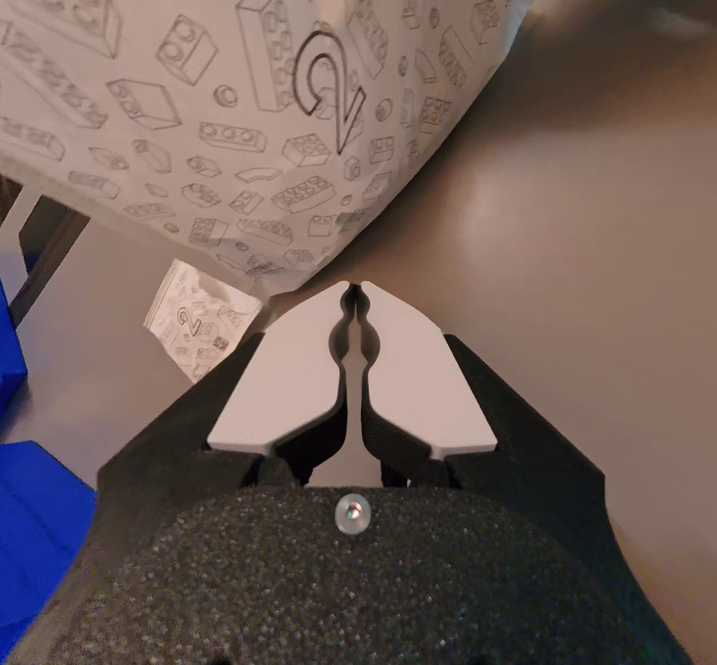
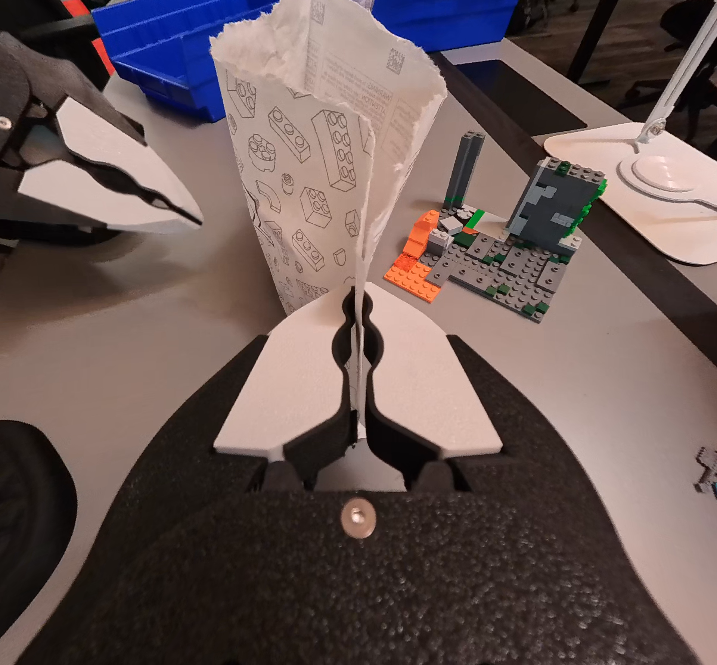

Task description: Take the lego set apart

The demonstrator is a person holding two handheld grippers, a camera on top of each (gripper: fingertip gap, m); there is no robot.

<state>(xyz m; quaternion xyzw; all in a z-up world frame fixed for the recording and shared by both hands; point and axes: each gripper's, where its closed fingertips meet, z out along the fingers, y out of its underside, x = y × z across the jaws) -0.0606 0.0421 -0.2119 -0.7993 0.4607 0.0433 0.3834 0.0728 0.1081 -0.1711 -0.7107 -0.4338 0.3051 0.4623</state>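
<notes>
Right hand-held gripper [image 2: 359, 297] clamped on white brick-printed paper bag [image 2: 310, 165] standing upright on grey counter [image 2: 543, 394], left hand-held gripper [image 1: 355, 286] closed empty, grey-orange-green lego set [image 2: 500, 243] just right of bag.

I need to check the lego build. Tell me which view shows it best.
The right wrist view: the lego build stands in full on the table, right of the paper bag. The left wrist view shows none of it.
</notes>
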